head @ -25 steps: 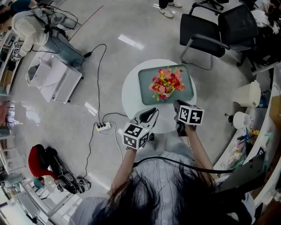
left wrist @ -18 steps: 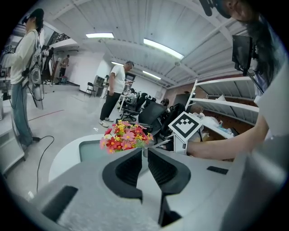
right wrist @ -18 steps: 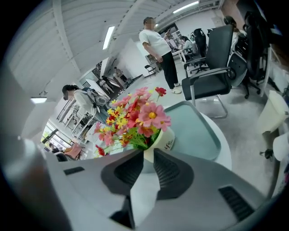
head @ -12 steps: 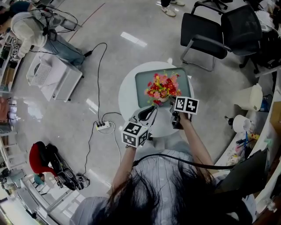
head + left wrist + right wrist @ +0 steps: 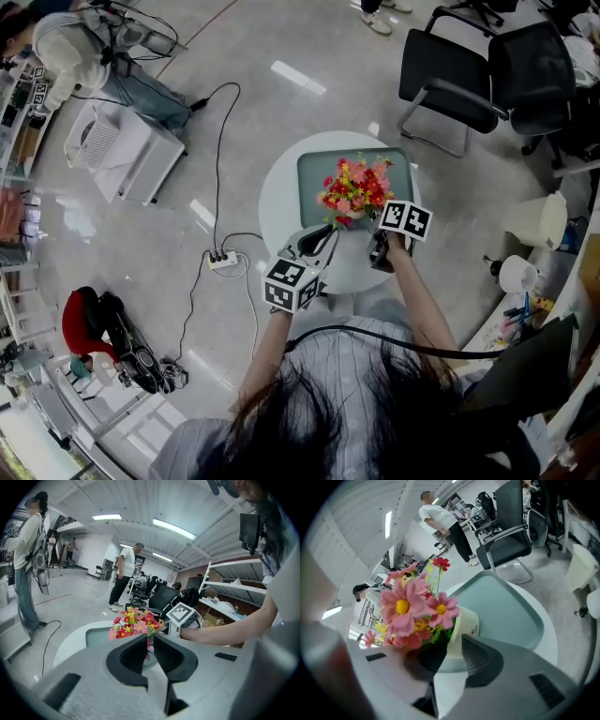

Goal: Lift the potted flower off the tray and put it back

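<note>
Right jaws: closed in on the white cup-shaped pot [image 5: 465, 623] of pink, red and yellow flowers, one dark pad on each side of its lower wall. The right gripper [image 5: 453, 644] has it clamped.
Pot: right at the near edge of the pale green rectangular tray [image 5: 508, 604], with the blooms spilling out above the jaws. Whether its base touches the tray or hangs just clear of it, I cannot tell.
Left jaws: only a narrow slit apart with nothing between them. The left gripper [image 5: 150, 641] holds nothing, and the flowers show beyond the gap.
Left gripper's place: over the near rim of the round white table [image 5: 281, 202], just beside the right gripper and short of the tray.
Tray: lying on the far half of the table.
Beyond: black chairs [image 5: 469, 70] on the grey floor past the table.
</note>
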`<action>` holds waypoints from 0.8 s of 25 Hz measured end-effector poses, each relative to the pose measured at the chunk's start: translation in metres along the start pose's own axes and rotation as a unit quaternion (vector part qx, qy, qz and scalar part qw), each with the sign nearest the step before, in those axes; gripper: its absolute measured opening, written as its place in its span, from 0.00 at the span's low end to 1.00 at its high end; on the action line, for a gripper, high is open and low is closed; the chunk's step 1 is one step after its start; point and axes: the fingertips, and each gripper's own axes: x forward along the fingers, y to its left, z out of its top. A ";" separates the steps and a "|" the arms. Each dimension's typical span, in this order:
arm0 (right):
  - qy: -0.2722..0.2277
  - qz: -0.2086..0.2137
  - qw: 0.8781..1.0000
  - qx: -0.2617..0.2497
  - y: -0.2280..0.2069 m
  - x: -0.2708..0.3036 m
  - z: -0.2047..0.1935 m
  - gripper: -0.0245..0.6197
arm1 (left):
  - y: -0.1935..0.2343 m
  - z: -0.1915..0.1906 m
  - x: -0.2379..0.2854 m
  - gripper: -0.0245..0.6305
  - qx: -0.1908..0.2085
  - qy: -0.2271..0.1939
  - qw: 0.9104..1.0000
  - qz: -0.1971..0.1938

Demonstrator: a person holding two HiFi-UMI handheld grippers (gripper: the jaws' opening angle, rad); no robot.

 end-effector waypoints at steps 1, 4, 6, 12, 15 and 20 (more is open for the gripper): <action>0.001 -0.005 1.000 0.000 -0.001 0.001 0.001 0.15 | 0.001 0.000 0.000 0.11 -0.001 -0.001 1.000 0.002; 0.003 -0.022 1.000 0.016 -0.005 0.006 0.004 0.19 | 0.005 0.000 0.000 0.11 -0.004 -0.001 1.000 0.007; 0.005 -0.029 0.999 0.041 -0.007 0.007 0.004 0.19 | 0.006 -0.001 0.000 0.11 -0.006 0.000 1.000 0.008; 0.027 -0.042 0.996 0.076 -0.005 0.015 0.006 0.20 | 0.013 -0.002 0.002 0.11 -0.011 0.003 1.000 0.010; 0.035 -0.046 0.994 0.094 -0.004 0.015 0.004 0.20 | 0.012 -0.002 0.000 0.11 -0.010 0.002 1.000 0.012; 0.046 -0.065 0.993 0.083 -0.005 0.017 0.002 0.20 | 0.010 -0.003 -0.001 0.11 -0.010 0.000 1.000 0.014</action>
